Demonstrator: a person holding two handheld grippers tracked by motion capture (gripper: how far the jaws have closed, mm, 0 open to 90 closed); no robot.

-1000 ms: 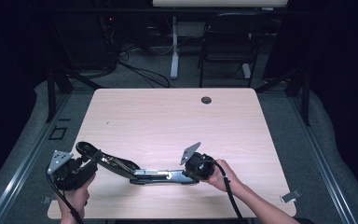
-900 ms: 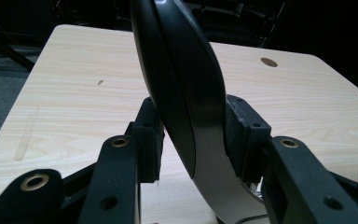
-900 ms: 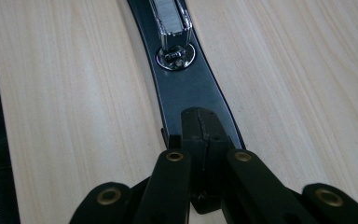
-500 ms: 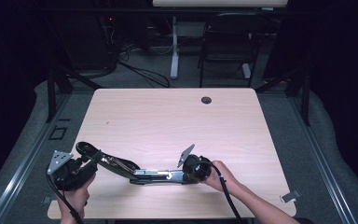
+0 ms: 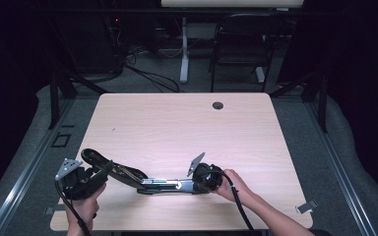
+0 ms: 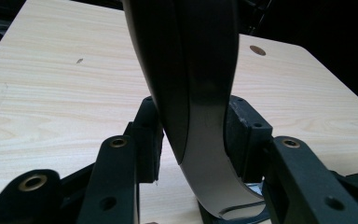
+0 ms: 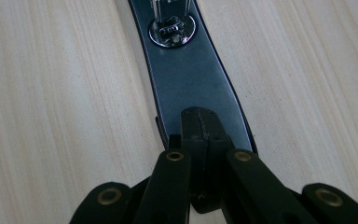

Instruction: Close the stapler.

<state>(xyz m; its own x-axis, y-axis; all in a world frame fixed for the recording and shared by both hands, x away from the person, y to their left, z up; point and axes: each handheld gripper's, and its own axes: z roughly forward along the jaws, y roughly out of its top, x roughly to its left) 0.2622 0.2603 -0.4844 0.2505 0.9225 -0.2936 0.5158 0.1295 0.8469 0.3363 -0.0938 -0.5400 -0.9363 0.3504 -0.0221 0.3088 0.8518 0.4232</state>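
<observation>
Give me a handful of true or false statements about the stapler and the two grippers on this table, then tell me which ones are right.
1. The left gripper has its jaws closed on the stapler's raised black arm. True.
2. The stapler lies near the far edge of the table, beside the cable hole. False: it lies near the person's edge, between the two grippers.
3. The right gripper meets the flat end of the stapler's base, jaws together. True.
4. The stapler is folded shut. False: its arm is lifted away from the base.
5. The right gripper hangs in the air well above the table. False: it is down at the base of the stapler.
</observation>
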